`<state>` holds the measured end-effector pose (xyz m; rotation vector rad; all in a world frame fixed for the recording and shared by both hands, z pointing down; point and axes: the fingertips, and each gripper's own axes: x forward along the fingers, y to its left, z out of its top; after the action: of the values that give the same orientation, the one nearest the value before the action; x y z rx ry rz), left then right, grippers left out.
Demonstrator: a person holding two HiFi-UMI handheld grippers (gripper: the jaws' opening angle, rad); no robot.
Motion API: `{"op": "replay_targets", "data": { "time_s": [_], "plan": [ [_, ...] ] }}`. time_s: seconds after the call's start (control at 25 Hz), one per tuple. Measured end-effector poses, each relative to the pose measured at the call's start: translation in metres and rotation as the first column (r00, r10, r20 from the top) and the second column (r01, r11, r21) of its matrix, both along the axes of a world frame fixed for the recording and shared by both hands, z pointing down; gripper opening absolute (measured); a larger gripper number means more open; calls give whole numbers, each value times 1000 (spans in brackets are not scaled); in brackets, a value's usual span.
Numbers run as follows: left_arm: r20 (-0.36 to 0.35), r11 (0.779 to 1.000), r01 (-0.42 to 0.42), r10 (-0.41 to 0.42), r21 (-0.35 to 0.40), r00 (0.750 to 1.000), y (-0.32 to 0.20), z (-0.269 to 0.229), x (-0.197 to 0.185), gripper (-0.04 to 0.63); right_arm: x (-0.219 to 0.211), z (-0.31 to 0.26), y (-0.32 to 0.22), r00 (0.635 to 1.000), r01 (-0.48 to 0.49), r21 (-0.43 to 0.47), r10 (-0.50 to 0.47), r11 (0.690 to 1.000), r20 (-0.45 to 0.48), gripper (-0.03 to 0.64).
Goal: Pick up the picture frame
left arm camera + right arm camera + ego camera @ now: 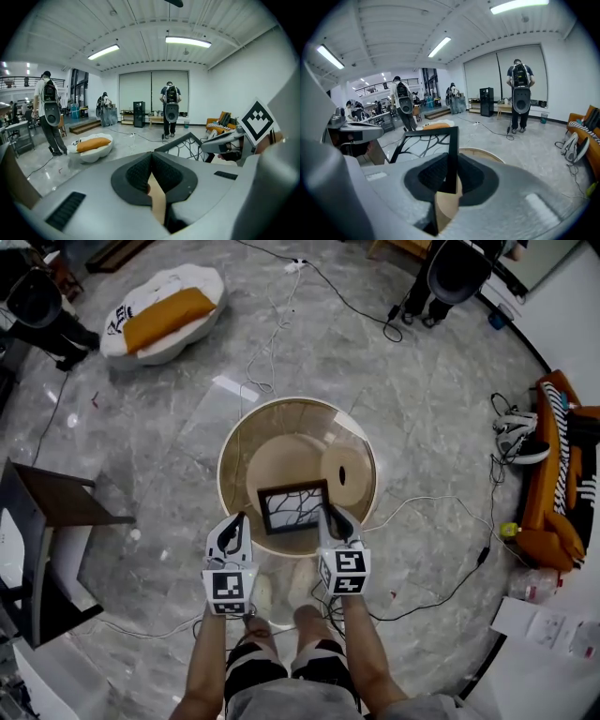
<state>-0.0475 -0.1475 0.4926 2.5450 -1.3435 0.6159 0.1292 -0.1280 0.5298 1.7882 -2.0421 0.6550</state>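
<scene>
As the right gripper (pixel 330 515) clamps the picture frame (pixel 294 509) above the round table (pixel 298 400), left gripper (pixel 236 522) closed on nothing, a level lift looks safest.

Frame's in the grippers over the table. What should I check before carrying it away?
1. Right gripper clamped on the picture frame edge: ok.
2. Left gripper holding the frame: cannot tell; its jaws are together and the frame edge starts at their tips.
3. Frame clear of the round table: ok, the rim shows below it in the right gripper view.
4. Frame clear of the tan roll: cannot tell.
5. Floor cables near the feet: not ok, likely a trip risk.
</scene>
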Motion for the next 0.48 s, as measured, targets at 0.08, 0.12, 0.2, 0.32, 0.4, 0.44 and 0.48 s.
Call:
{"op": "replay_targets", "data": {
  "time_s": [0.08,0.12,0.2,0.32,0.4,0.44,0.48],
  "plan": [
    [-6,1000,-4,5,21,1000,2,-22,-1,18,1,-27,2,1000,-10,31,10,999,-5,64],
    [-9,999,-6,7,34,1000,2,-33,-1,18,1,-41,2,1000,-14,47,15,999,-8,64],
    [-15,998,-13,14,54,1000,4,-57,-2,18,1,-67,5,1000,-22,76,23,997,-13,64],
    [-27,995,-31,33,90,999,9,-92,-3,18,-1,-104,11,999,-30,124,33,992,-23,64],
    [-36,992,-42,47,119,998,13,-114,-2,18,-2,-126,17,999,-37,154,42,987,-28,64],
    [-39,990,-48,54,133,998,17,-124,-3,18,-2,-137,21,998,-41,168,47,985,-30,64],
    [-41,988,-54,60,144,997,20,-134,-3,18,-3,-147,25,998,-45,180,51,983,-32,64]
  ]
}}
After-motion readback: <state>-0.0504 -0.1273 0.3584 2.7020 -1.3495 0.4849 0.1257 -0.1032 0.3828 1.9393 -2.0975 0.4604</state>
